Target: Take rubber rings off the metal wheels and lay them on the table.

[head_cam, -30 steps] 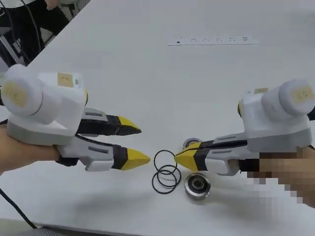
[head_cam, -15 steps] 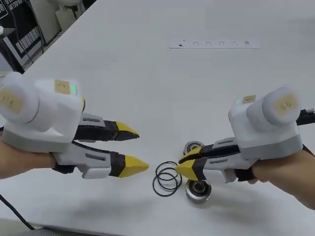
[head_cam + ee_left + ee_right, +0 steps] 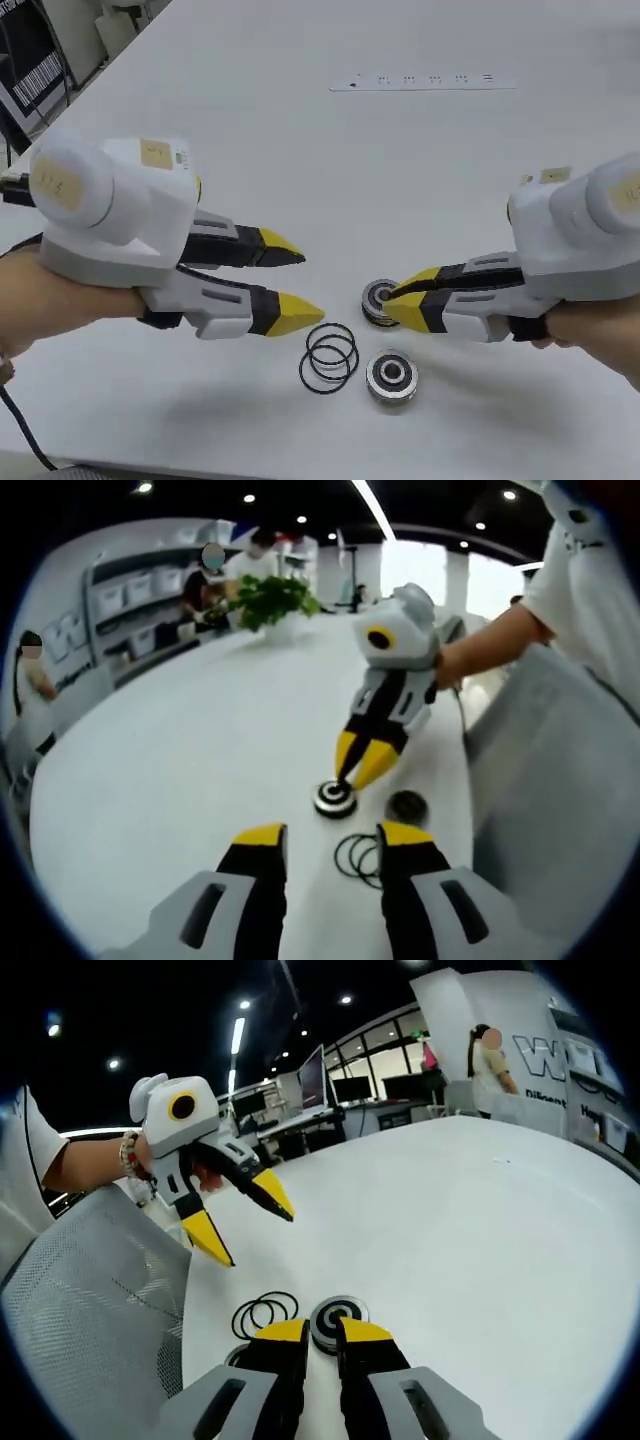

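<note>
Where right gripper (image 3: 389, 303) overlaps it, wheel (image 3: 372, 298) partly hidden, grip unclear

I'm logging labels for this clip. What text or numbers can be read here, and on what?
"W": wall lettering, rest cut off.
Smaller wall line below it: blurred.
Table strip: marks too small to read.
Barcode sheet: no digits legible.
Tan sticker: blurred.
</note>
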